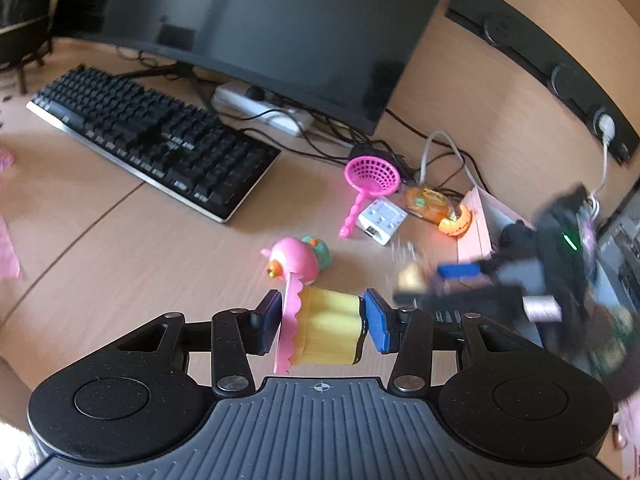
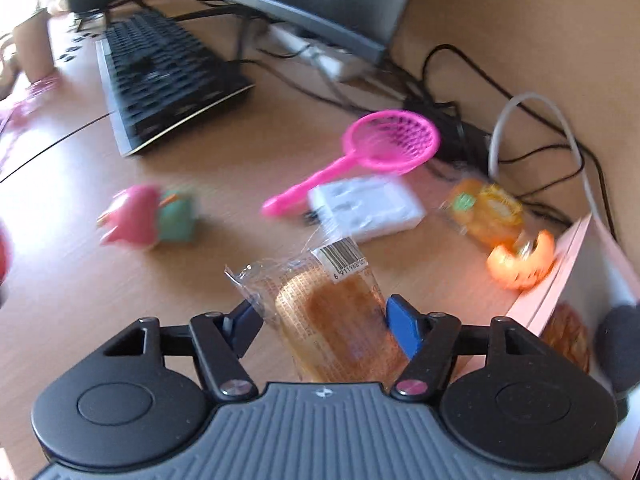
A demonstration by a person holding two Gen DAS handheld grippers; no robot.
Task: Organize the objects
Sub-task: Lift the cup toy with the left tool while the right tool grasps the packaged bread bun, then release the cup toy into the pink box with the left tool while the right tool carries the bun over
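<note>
Below centre in the left wrist view, a yellow toy cupcake (image 1: 329, 326) with a pink frilled rim is clamped sideways between the blue pads of the left gripper (image 1: 324, 322), whose jaws are narrowed onto it above the desk (image 1: 120, 240). Just beyond it, a pink toy (image 1: 294, 260) with a green part is seen lying on the desk. Further up and to the right, a pink sieve (image 1: 370, 184) is laid with its handle beside a white box (image 1: 382, 220), and an orange packet (image 1: 426, 204) and an orange ring (image 1: 456, 222) are found next to a pale pink box (image 1: 474, 228) at the right. The right gripper (image 1: 448, 276) is caught blurred at the right edge of this view.

In the right wrist view, a clear-wrapped bun (image 2: 336, 324) with a barcode label is seen between the jaws of the right gripper (image 2: 324, 326), which stand partly open; the right blue pad is against the wrapper, while contact on the left cannot be told. Here the sieve (image 2: 384, 148) and white box (image 2: 368, 208) are seen above centre, the pink toy (image 2: 136, 220) at left, the orange packet (image 2: 486, 210) and ring (image 2: 520, 268) at right. A black keyboard (image 1: 156, 136) and a monitor (image 1: 280, 20) are set across the upper part of both views.
</note>
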